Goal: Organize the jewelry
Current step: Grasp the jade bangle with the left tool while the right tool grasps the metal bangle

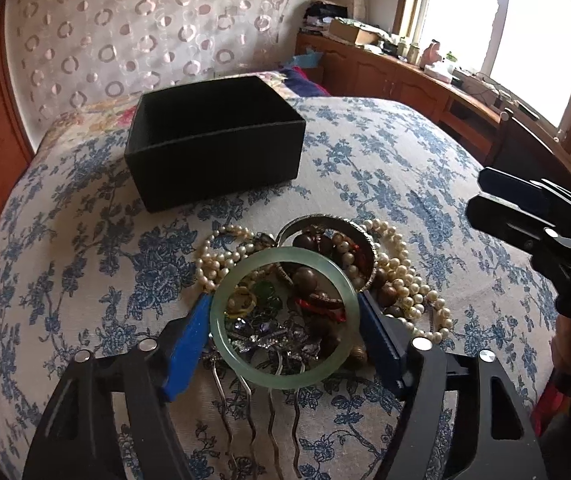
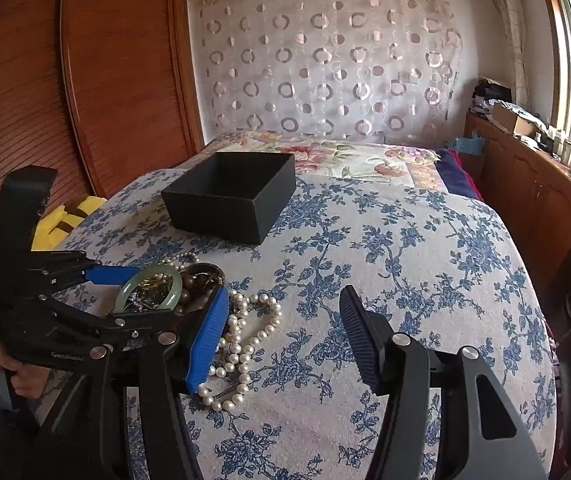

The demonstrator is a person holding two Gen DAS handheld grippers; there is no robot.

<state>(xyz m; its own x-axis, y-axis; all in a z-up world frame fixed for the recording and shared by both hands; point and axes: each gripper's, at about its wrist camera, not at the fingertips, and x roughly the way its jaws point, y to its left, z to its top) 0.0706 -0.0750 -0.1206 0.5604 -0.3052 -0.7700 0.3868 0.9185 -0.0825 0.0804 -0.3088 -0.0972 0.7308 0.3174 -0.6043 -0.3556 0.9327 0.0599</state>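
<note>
1. I am holding the green bangle in my left tool — one blue pad is pressing on each side of the ring. It is sitting over the pile of jewelry on the bed, and I cannot tell if it is off the pile yet.
2. I am keeping the squeeze soft and even, because I think a smooth, hard ring could pop out.
3. I am planning to lift straight up first, so the pearls and the hair comb do not come along.
4. I am aiming for the black box, which is open and well apart from the pile — low over its rim is best before letting go.
5. My right tool is open wide, holding nothing, near the pearls.
</note>
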